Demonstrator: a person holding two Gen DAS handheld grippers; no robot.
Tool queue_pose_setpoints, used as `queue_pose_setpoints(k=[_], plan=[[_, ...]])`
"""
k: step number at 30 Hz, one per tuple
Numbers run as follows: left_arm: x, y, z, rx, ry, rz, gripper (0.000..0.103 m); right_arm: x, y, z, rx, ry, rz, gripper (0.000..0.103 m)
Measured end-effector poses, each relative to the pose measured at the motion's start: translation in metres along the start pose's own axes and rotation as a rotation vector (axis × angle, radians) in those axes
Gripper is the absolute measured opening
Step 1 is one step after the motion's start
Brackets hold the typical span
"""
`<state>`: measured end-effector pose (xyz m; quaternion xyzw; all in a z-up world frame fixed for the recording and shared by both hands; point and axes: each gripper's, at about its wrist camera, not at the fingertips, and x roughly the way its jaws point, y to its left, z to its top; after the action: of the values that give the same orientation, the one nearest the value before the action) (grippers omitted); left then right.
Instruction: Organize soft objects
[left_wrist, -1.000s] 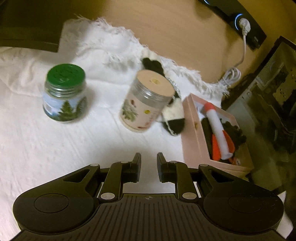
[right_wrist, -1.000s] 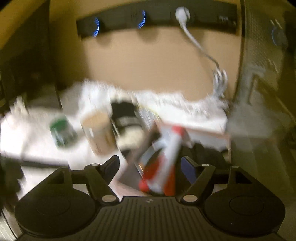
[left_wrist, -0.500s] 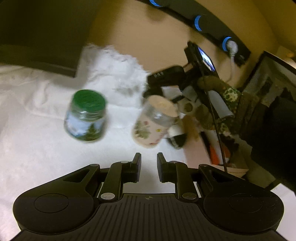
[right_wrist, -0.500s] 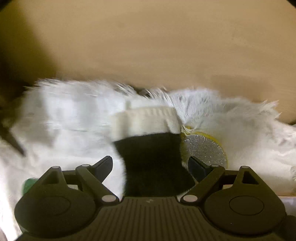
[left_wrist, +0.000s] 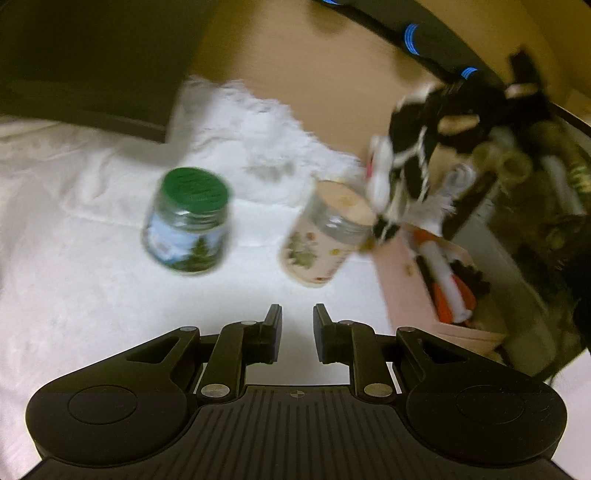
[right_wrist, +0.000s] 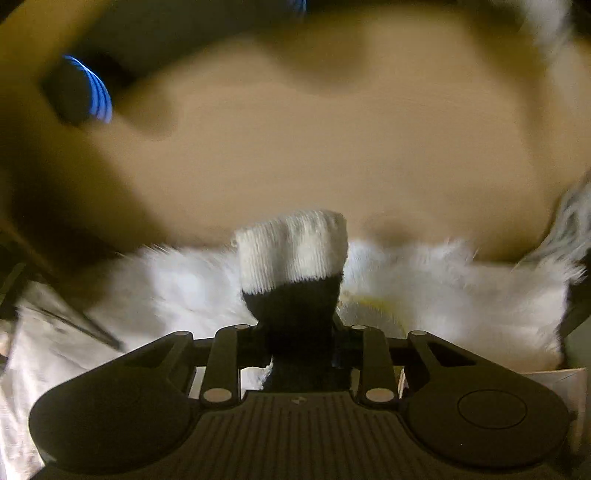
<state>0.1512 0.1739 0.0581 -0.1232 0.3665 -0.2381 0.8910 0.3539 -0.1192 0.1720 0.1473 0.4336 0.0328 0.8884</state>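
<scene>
A black-and-white sock (right_wrist: 291, 254) stands up between the jaws of my right gripper (right_wrist: 299, 332), which are closing and press on its black part. In the left wrist view the same sock (left_wrist: 406, 158) hangs blurred in the air above the beige-lidded jar (left_wrist: 325, 236) and the pink box (left_wrist: 402, 288). The box holds an orange-and-white soft toy (left_wrist: 447, 280) and dark soft things. My left gripper (left_wrist: 297, 314) hovers low over the white cloth (left_wrist: 92, 258), its fingers nearly together with nothing between them.
A green-lidded jar (left_wrist: 188, 221) stands on the cloth left of the beige-lidded one. A black power strip (left_wrist: 424, 33) with blue-ringed sockets lies on the wooden surface behind. A dark object (left_wrist: 92, 55) fills the far left. A person's sleeve (left_wrist: 554, 206) is at the right.
My right gripper swung from over the pink box to the sock on the cloth, closed on it and lifted it. The left gripper shifted a little; its fingers kept the same gap.
</scene>
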Motion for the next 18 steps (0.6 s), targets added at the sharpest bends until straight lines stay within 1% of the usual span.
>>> queue_pose_setpoints(k=[2, 4, 6, 8, 9, 11, 13, 15, 16, 17, 18], plan=[[0.001, -0.009, 0.002, 0.029, -0.001, -0.036, 0.020, -0.037, 0.007, 0.000, -0.031, -0.059, 0.037, 0.027], [-0.002, -0.018, 0.004, 0.052, -0.016, -0.063, 0.020, -0.070, 0.015, -0.006, -0.055, -0.097, 0.082, 0.027], [-0.008, -0.023, 0.007, 0.072, -0.039, -0.082, 0.020, -0.089, 0.023, -0.009, -0.070, -0.106, 0.113, 0.027], [-0.018, -0.025, 0.011, 0.092, -0.075, -0.108, 0.020, -0.103, 0.025, -0.012, -0.072, -0.095, 0.142, 0.027], [-0.026, -0.024, 0.013, 0.097, -0.102, -0.137, 0.020, -0.101, 0.032, -0.015, -0.068, -0.085, 0.158, 0.027], [-0.042, -0.018, 0.018, 0.100, -0.147, -0.179, 0.020, -0.103, 0.037, -0.023, -0.053, -0.037, 0.209, 0.027], [-0.053, -0.011, 0.022, 0.102, -0.181, -0.183, 0.020, -0.092, 0.045, -0.036, -0.031, 0.050, 0.266, 0.027], [-0.059, 0.000, 0.025, 0.092, -0.195, -0.171, 0.020, -0.071, 0.058, -0.056, -0.009, 0.149, 0.329, 0.028], [-0.060, 0.005, 0.025, 0.080, -0.193, -0.158, 0.020, -0.059, 0.065, -0.064, -0.001, 0.198, 0.370, 0.033], [-0.059, 0.012, 0.024, 0.065, -0.187, -0.131, 0.020, -0.047, 0.071, -0.071, -0.005, 0.237, 0.398, 0.035], [-0.057, 0.018, 0.022, 0.049, -0.175, -0.095, 0.020, -0.036, 0.077, -0.077, -0.015, 0.274, 0.401, 0.037]])
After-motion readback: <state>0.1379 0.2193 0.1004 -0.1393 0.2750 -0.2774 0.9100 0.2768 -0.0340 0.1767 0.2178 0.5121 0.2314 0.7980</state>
